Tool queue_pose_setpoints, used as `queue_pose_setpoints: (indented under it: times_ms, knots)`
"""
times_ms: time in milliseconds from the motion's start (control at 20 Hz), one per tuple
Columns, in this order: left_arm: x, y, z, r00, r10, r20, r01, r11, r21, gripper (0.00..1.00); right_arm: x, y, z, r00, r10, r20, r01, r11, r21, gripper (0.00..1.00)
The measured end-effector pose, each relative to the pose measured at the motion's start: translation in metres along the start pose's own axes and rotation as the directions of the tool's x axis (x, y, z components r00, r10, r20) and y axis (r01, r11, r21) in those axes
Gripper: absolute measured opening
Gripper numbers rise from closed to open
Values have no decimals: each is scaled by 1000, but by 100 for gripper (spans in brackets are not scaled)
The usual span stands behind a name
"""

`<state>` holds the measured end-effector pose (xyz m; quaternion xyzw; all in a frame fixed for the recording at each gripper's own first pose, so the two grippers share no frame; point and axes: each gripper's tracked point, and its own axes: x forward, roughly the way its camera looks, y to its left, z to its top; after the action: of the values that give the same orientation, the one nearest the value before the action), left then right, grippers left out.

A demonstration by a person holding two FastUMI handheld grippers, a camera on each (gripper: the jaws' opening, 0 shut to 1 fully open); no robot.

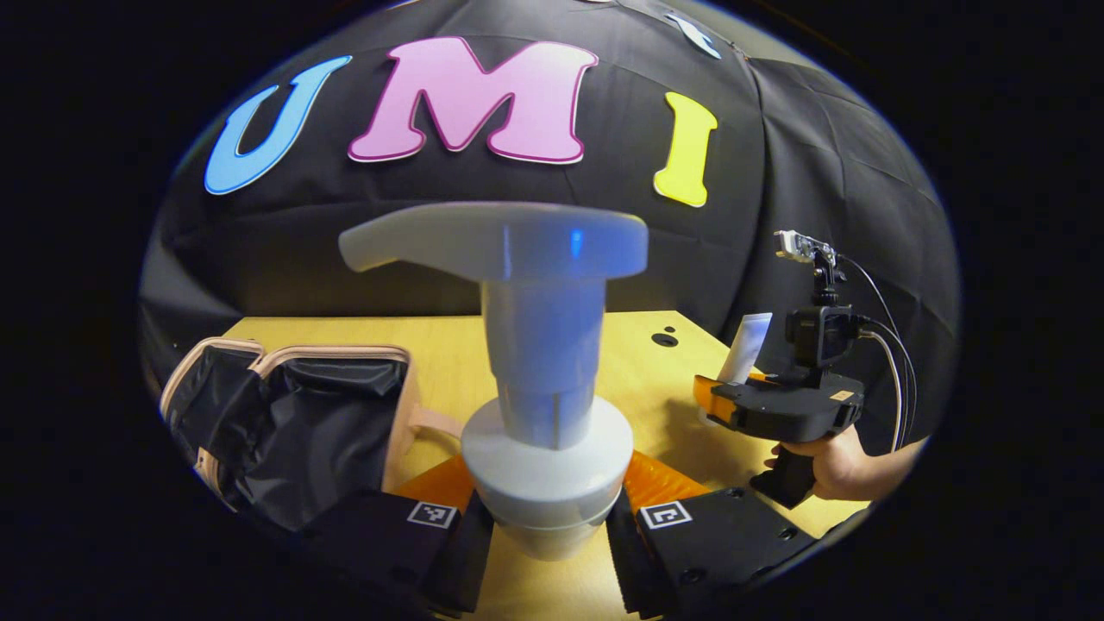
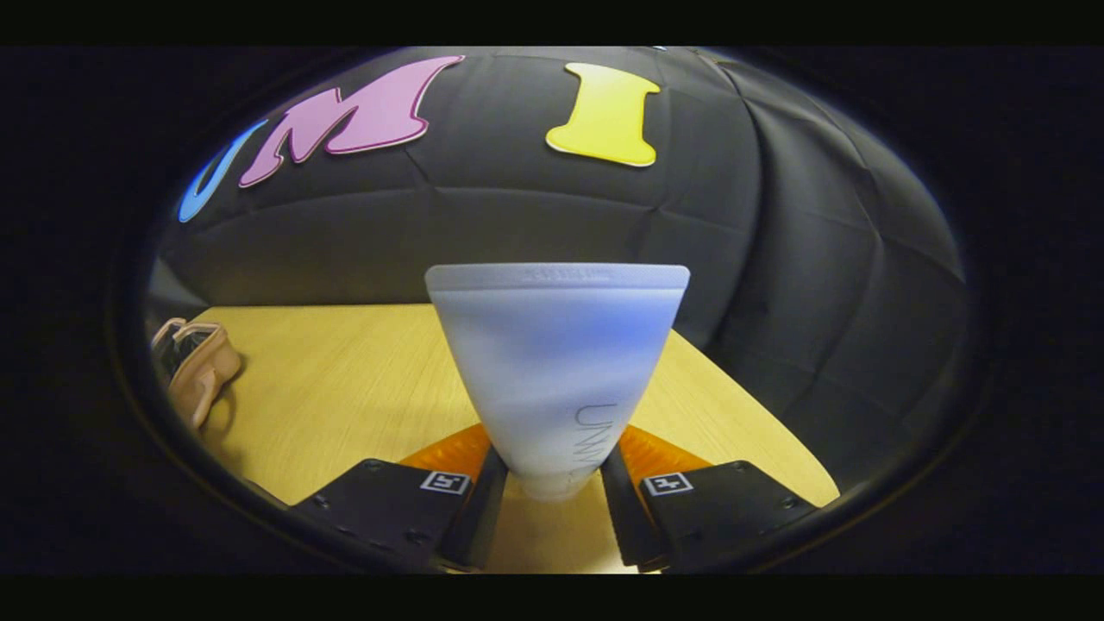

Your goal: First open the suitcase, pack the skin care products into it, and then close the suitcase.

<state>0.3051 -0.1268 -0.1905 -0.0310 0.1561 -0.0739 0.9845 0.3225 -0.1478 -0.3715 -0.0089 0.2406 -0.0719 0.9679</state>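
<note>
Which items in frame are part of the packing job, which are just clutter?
Job:
- white pump-top bottle, clamped in the left gripper
- pale squeeze tube, clamped in the right gripper
- beige suitcase with black lining, lying open on the table

Not part of it:
- light wooden table
- black cloth wall

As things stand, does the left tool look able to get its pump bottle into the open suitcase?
Probably yes. The left tool is closed on the pump bottle, and the suitcase lies open just beside it on the table, lining exposed, with nothing between them. The right tool, holding a tube, stands off to the other side.
</note>
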Motion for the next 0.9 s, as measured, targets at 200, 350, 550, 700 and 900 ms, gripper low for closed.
queue_pose_setpoints:
  times_ms: [200,350,550,700,900]
  knots:
    - [-45,53,23,994,96,49,-96,995,-3,63,-55,19,43,995,40,92,-37,999,-34,55]
    - [-74,100,32,986,157,58,-156,987,-26,62,-109,44,71,987,88,133,-82,996,-46,54]
    - [-87,168,25,975,221,11,-219,970,-106,63,-170,93,85,976,179,124,-174,983,-53,55]
    - [-67,206,21,971,239,-12,-239,970,-47,62,-205,138,91,960,253,120,-243,965,-95,55]
    - [-33,238,-1,962,240,-132,-243,970,-10,62,-240,213,95,915,386,119,-377,922,-95,54]
